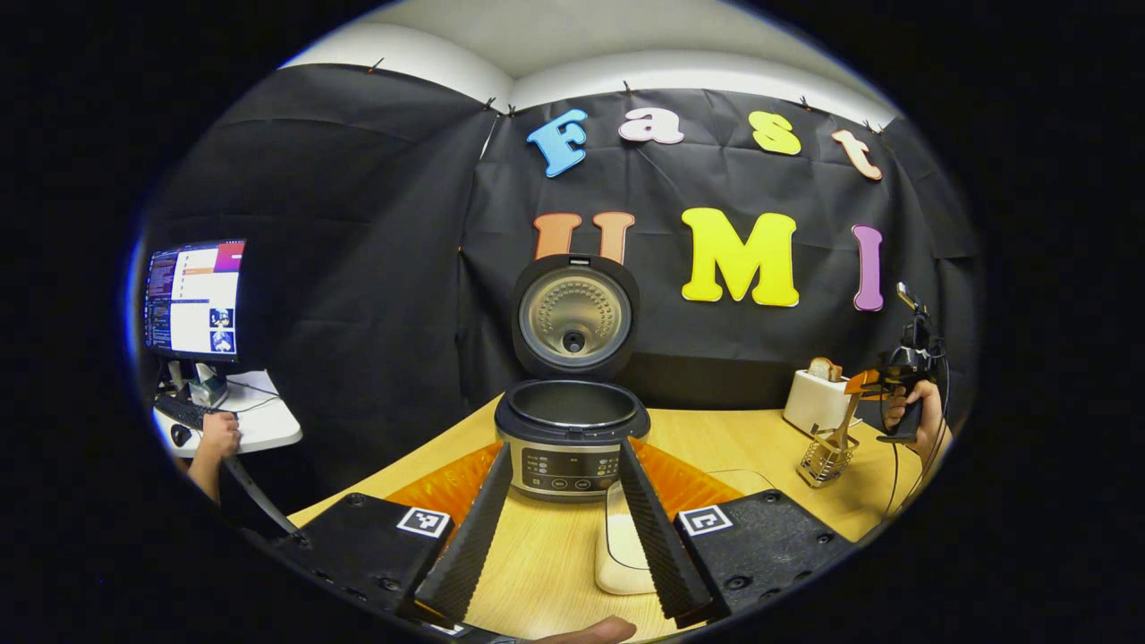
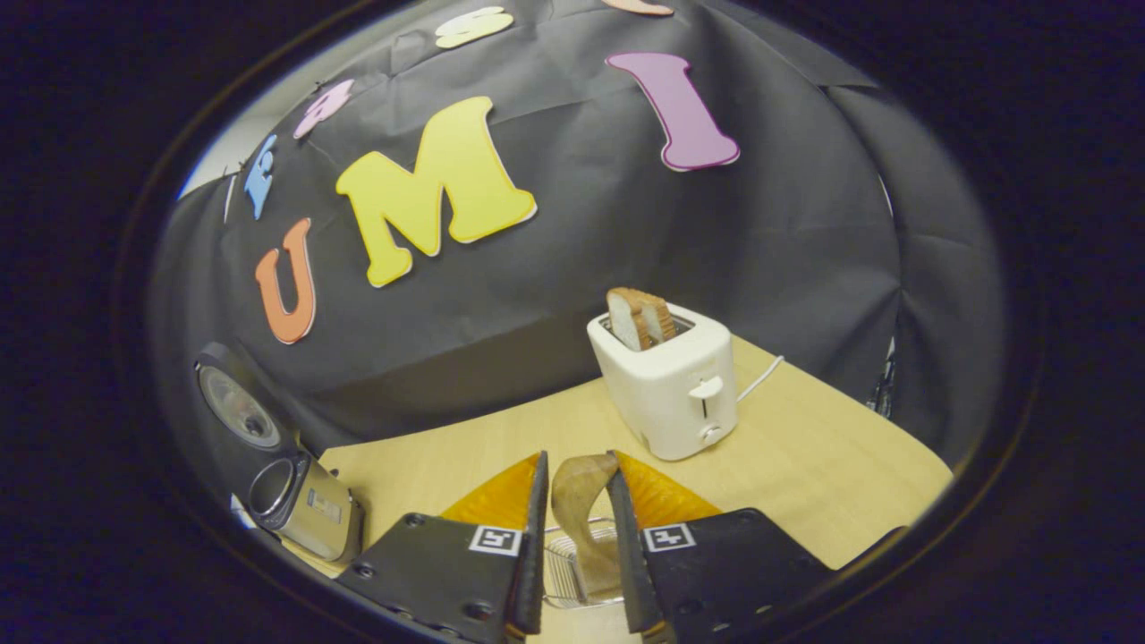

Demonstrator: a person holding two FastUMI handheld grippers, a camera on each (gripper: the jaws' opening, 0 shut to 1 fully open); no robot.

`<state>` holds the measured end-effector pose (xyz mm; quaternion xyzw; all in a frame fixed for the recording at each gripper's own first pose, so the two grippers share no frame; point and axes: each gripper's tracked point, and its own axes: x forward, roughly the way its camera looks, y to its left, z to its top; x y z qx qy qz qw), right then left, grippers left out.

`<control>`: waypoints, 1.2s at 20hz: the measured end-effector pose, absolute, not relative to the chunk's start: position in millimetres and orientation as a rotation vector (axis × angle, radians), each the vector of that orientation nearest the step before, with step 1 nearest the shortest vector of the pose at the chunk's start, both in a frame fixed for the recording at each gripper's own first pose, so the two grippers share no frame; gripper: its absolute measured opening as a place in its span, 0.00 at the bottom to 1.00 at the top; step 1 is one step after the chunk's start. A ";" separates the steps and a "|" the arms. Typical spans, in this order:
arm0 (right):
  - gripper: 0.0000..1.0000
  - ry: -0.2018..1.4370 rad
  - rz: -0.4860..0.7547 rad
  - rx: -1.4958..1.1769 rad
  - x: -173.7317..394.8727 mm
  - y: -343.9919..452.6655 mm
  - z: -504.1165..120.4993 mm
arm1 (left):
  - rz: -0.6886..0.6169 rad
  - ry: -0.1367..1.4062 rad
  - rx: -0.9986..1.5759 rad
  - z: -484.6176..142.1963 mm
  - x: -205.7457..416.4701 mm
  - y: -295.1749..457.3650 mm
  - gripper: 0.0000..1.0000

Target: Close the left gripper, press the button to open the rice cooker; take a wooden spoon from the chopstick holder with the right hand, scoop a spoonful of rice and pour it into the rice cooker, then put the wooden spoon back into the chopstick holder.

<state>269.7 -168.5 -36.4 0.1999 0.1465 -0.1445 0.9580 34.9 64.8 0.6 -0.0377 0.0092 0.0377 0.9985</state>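
2 tongs, my view: right tongs (image 2: 577, 501) clamp the wooden spoon (image 2: 581, 510) above the chopstick holder (image 2: 572, 572); left tongs (image 1: 559, 510) gape before the lid-up rice cooker (image 1: 571, 438) on the surface (image 1: 716, 438).

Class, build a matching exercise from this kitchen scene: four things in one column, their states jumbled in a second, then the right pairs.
1 rice cooker
2 toaster
3 wooden spoon
4 left gripper

a gripped between two fingers
b lid raised
c fingers apart, holding nothing
d bread in its slots

Pairs: 1-b, 2-d, 3-a, 4-c
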 end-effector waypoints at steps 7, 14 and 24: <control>0.76 0.243 -0.216 0.323 223.2 -155.6 -0.9 | 0.075 -0.115 -0.001 106.5 41.3 62.5 0.78; 0.72 0.245 -0.103 0.315 154.8 -141.5 -2.2 | 0.050 -0.163 0.037 173.6 72.7 53.6 0.77; 0.77 0.319 -0.036 0.167 78.8 -148.6 -60.9 | 0.142 -0.239 0.007 242.8 227.5 73.7 0.77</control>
